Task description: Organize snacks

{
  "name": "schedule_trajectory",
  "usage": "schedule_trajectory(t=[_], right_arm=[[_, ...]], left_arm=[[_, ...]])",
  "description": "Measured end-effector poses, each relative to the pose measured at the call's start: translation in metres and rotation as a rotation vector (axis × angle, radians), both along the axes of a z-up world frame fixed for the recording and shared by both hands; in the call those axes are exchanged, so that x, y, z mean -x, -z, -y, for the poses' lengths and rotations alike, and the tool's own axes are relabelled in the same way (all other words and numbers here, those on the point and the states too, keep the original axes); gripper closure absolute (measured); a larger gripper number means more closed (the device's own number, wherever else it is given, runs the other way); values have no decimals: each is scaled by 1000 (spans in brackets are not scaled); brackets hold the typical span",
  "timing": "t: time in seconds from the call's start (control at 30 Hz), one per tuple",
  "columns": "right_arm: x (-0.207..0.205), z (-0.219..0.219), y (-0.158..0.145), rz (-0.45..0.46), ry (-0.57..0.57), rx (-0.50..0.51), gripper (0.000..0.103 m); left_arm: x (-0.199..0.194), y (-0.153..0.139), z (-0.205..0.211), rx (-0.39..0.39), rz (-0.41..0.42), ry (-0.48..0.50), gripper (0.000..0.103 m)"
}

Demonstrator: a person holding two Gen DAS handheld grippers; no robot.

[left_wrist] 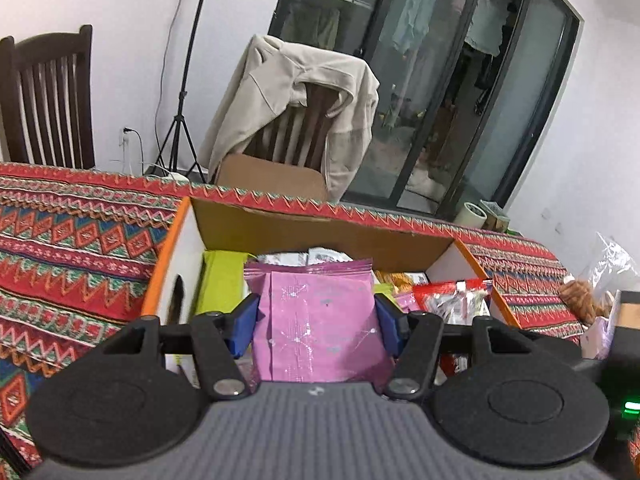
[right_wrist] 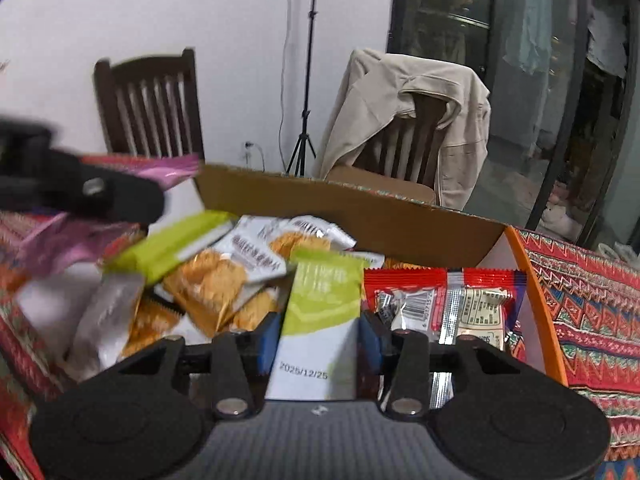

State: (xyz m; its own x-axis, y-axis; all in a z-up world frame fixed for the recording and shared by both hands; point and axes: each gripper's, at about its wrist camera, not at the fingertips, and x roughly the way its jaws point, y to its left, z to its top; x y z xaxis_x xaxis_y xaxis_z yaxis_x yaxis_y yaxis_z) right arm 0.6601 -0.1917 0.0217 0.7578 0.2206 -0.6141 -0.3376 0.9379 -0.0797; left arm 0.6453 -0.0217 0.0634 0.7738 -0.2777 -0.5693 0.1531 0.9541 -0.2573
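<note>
Pink snack pkt (left_wrist: 320,320) is clamped betw. jaws of L gripper (left_wrist: 318,322) above cardboard box (left_wrist: 320,226); green-white pkt (right_wrist: 320,312) is clamped by R gripper (right_wrist: 318,344) over box w/ cracker pkts (right_wrist: 212,284).

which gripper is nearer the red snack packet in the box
Right. The right gripper, shut on a green-and-white packet, sits just beside the red snack packet. The left gripper, holding a pink packet, is further over toward the box's other side.

Black claw (left_wrist: 318,320), blue pads (left_wrist: 243,330), ribbed grey body.
</note>
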Motion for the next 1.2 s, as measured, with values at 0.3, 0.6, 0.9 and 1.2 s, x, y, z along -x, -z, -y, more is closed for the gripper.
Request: schedule_trajectory(t=[0.3,0.6,0.9,1.2], right_arm=[[35,47,-57,91,-1,-24,38],[49,79,-73,107,35,-36,32],[72,85,-101,122,15,-70,32],[129,93,-154,174,3,-128,15]], left_arm=[[-12,14,30,54,-73,44,42],[-6,14,40,14,-75,46,20],[42,-36,16,-109,19,48,20],[134,-100,-13,-179,206,-29,11]])
